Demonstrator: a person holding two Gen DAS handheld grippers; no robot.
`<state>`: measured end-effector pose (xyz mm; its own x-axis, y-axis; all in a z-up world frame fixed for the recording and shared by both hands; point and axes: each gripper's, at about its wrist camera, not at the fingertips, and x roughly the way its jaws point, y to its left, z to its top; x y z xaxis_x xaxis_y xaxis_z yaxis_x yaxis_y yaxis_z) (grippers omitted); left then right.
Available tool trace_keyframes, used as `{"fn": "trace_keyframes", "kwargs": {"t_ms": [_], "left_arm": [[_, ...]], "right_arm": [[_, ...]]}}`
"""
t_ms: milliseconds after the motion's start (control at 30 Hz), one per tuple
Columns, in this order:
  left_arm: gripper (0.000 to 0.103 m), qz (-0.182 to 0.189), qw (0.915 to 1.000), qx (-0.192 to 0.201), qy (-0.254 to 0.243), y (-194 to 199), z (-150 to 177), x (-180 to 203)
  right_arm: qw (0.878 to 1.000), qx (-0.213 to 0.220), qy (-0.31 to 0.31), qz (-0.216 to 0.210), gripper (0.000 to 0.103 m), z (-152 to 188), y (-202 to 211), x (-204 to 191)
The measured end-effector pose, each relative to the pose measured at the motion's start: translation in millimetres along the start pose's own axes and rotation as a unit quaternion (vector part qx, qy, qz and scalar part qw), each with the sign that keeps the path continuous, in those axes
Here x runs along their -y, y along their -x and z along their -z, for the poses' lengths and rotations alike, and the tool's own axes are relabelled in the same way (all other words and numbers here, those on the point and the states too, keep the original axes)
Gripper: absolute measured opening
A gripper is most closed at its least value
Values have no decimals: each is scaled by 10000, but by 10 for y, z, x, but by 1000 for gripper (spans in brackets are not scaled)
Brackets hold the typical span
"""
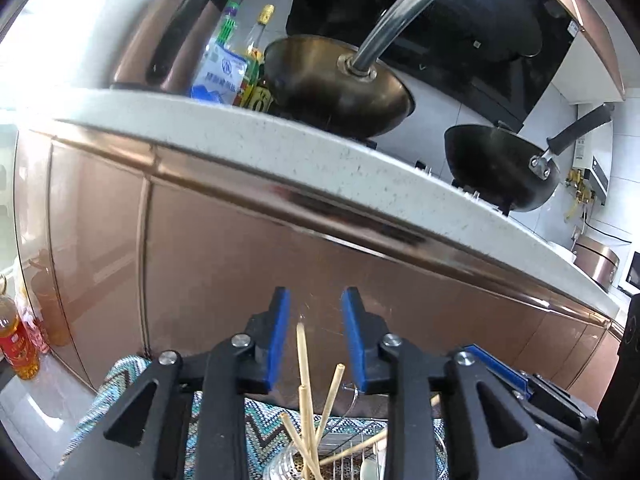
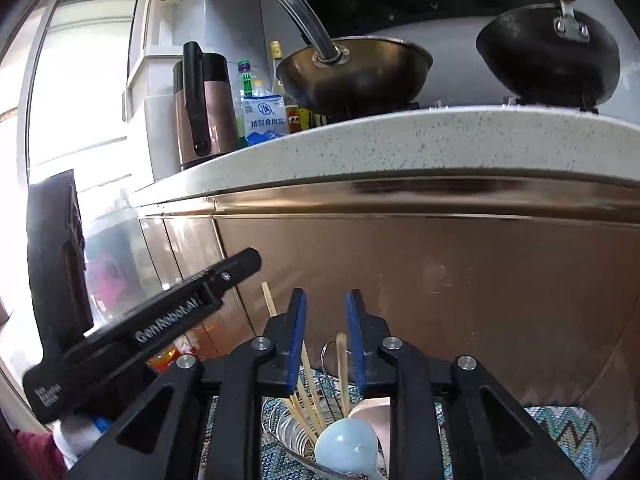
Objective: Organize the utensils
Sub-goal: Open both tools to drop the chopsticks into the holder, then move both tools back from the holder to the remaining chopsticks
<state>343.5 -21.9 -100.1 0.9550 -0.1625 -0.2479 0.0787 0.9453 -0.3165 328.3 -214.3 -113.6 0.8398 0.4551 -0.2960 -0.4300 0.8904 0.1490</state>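
Observation:
Several wooden chopsticks [image 1: 306, 400] stand upright in a clear glass cup [image 2: 288, 428] inside a wire rack [image 2: 332, 376]. A pale blue ceramic spoon [image 2: 352, 448] lies in the rack in front of them. My left gripper [image 1: 316, 300] is open above the cup. The tallest chopstick tip rises into the gap without touching either blue pad. My right gripper [image 2: 326, 300] is open too, with one chopstick [image 2: 341, 360] between its pads, close to the right one. The two grippers hover side by side; the left one's black housing [image 2: 168, 320] crosses the right wrist view.
The rack sits on a zigzag-patterned cloth [image 1: 120, 392]. Straight ahead are copper-coloured cabinet fronts [image 1: 240, 240] under a speckled countertop edge [image 2: 400, 140]. Two woks [image 2: 356, 68], a kettle [image 2: 200, 100], a salt bag and bottles stand on top. An oil bottle [image 1: 16, 340] is at the left.

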Motion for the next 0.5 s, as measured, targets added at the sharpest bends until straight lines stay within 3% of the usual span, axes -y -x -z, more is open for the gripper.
{"fn": "trace_keyframes", "kwargs": {"t_ms": [100,500], "left_arm": [[38,-42,10000,26,-62,189,-63,-24],[43,-389,9973,-464,-426,1079,14,-217]], "right_arm": [[9999,24,10,104,22,-3,118,-50],[9996,-35,-16,286,25,254,880,-424]]}}
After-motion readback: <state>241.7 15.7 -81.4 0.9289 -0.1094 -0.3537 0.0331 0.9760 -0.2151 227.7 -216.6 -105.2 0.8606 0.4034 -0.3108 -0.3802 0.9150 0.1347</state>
